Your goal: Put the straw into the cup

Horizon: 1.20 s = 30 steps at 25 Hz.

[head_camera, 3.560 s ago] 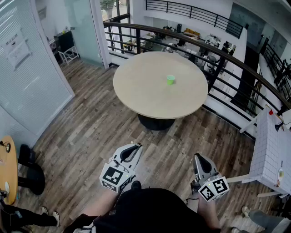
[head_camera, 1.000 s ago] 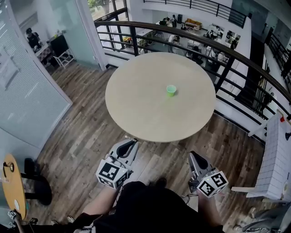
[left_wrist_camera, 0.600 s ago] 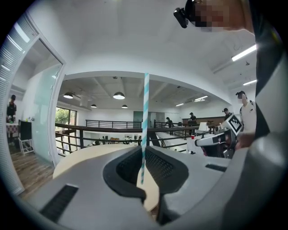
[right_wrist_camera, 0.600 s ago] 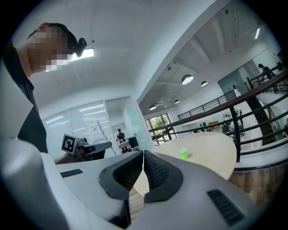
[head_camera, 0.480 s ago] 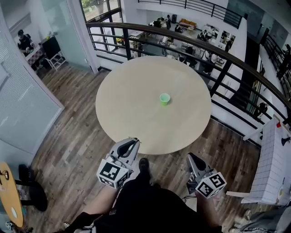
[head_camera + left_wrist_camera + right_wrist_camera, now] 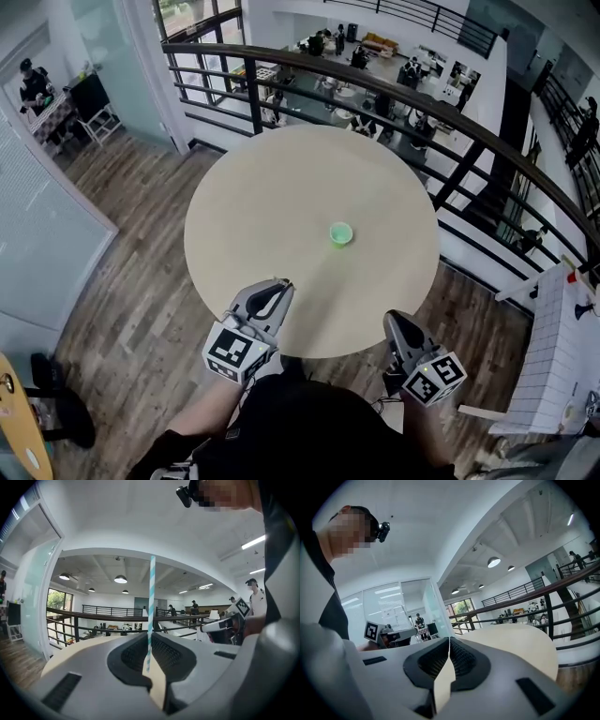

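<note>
Left gripper (image 6: 149, 638): the fingers are drawn in narrow and clamp a blue-and-white striped straw (image 6: 151, 603). The straw stands upright between the fingers, with most of its length rising above them and a short end showing below the grip point.

Right gripper (image 6: 449, 640): the fingers are pressed together, tip to tip, with nothing between them.

Position of the cup (image 6: 341, 233): a small green cup stands upright, mouth up, on the round tabletop (image 6: 253, 197). It lies ahead of both sets of fingers and well apart from each (ahead and to the right of the left fingers, ahead and to the left of the right fingers). The straw is not in the cup.

In the head view the left fingers reach over the near edge of the tabletop. The right fingers sit at that edge. A dark railing (image 6: 487, 141) runs beyond the far side of the tabletop, past the cup.
</note>
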{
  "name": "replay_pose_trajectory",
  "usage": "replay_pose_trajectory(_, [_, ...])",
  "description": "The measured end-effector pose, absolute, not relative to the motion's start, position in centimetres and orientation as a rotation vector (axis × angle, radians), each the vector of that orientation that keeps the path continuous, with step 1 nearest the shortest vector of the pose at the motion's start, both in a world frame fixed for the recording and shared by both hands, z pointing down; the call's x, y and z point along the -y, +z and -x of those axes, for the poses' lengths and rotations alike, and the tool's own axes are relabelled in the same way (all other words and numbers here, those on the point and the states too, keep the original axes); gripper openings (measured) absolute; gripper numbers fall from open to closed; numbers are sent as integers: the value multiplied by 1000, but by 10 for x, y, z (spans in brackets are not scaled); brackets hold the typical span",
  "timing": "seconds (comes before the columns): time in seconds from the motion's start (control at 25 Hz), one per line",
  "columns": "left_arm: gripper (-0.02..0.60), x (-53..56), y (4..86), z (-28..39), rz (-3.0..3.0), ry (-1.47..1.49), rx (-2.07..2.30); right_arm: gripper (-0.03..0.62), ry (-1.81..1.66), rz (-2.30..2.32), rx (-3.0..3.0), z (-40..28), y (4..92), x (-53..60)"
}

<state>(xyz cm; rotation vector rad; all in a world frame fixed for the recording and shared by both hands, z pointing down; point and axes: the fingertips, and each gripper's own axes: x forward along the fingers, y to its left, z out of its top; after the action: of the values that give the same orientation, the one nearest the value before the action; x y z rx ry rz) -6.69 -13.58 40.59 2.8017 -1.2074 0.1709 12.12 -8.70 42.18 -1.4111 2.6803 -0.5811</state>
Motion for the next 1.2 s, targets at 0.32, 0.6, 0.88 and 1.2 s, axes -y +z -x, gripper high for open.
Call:
replay_pose_trajectory(0.32, [28,201,410,81,-2809,161,1135,23,-617,1442,-2683,-97,425,151])
replay_pose_trajectory(0.6, [28,232,421,86,-2793,181,1100,23,-655,1468,-2674,-92,434,179])
replay_pose_trajectory(0.88, [28,259,436,72,-2770,228,1086,23,-700,1446,-2657,-104,452,207])
replay_pose_trajectory(1.2, [28,296,459,40,-2721,270,1093,23,-752,1386,-2668,-130,480,247])
